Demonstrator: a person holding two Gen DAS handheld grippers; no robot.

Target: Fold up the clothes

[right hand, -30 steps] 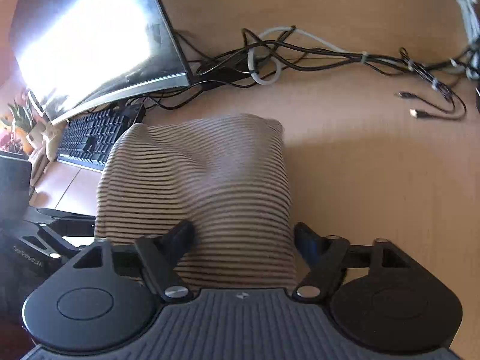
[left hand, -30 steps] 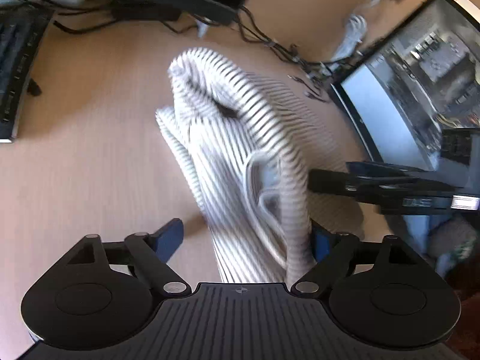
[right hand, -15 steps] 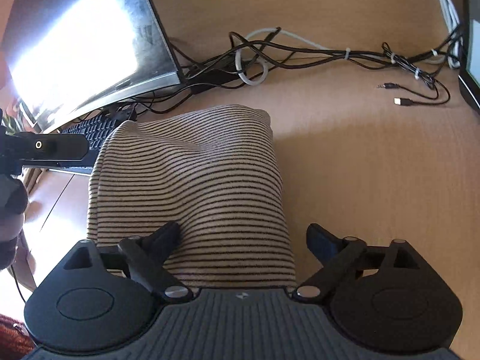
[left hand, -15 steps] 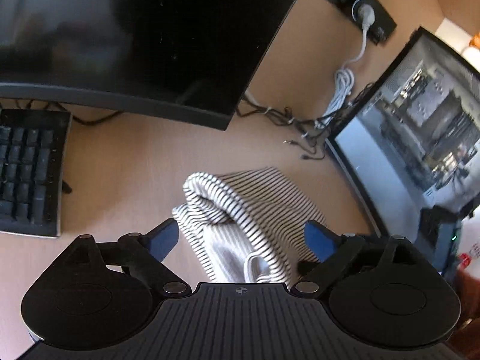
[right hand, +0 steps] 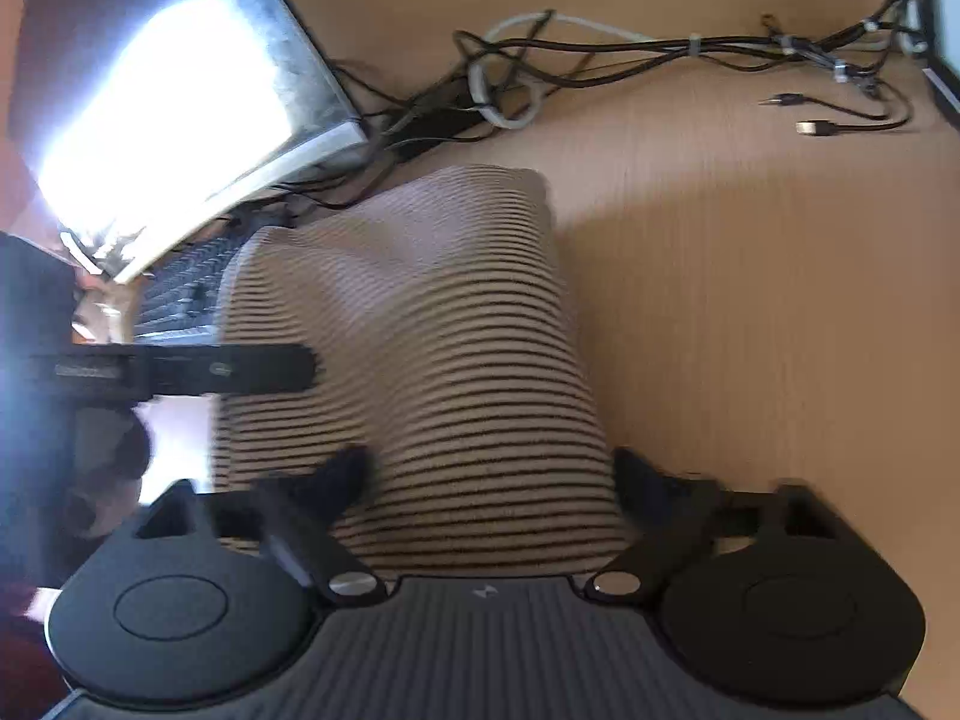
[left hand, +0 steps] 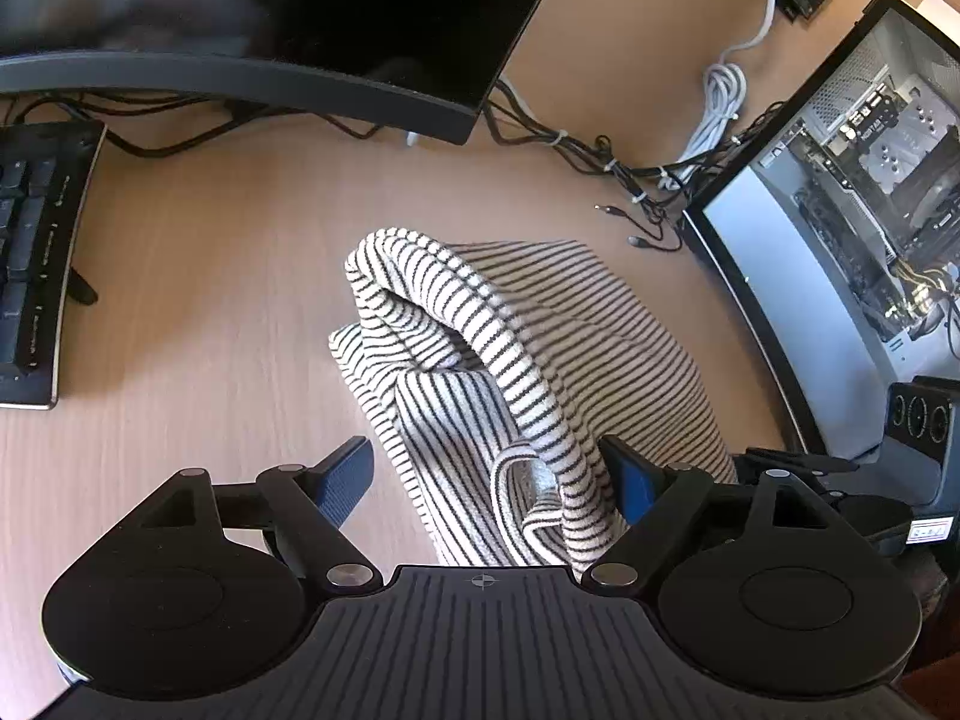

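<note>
Garment: your striped top (left hand: 540, 324) lies bundled mid-counter (left hand: 198, 276), between the keyboard (left hand: 36, 264) on the left and the computer case (left hand: 852, 192) on the right.
Left tongs (left hand: 486, 474): spread apart, straddling the near end of the cloth — nothing clamped.
Right tongs (right hand: 486, 474): likewise apart, over the near hem.
Done: cloth looks doubled over and released.
Left: one rolled edge stands up — you'll likely want to flatten it.

The striped garment's (right hand: 420, 360) near edge is hidden beneath the right gripper (right hand: 486, 474).
</note>
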